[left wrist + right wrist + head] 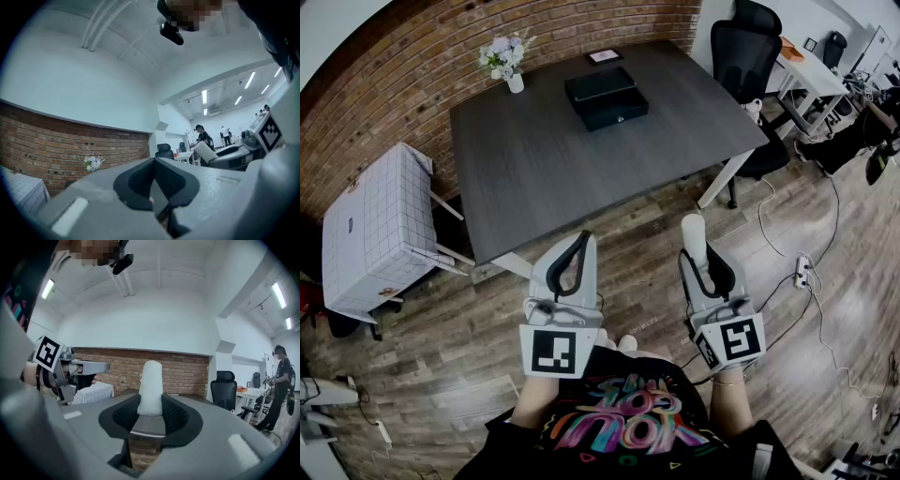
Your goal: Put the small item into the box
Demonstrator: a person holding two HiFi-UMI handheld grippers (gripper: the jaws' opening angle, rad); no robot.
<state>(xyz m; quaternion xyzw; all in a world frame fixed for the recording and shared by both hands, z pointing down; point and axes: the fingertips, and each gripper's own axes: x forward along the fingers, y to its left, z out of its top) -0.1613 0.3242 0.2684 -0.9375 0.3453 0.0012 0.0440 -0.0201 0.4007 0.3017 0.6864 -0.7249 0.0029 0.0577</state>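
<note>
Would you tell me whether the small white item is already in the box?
Out: the white item stands clamped in the right gripper, apart from the black box on the table.

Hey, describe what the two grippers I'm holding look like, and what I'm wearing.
The left gripper and the right gripper both have light grey shells, with black ribbed pads lining the jaws. Each carries a cube with black-and-white square markers at its rear. You wear a black top with a colourful print.
</note>
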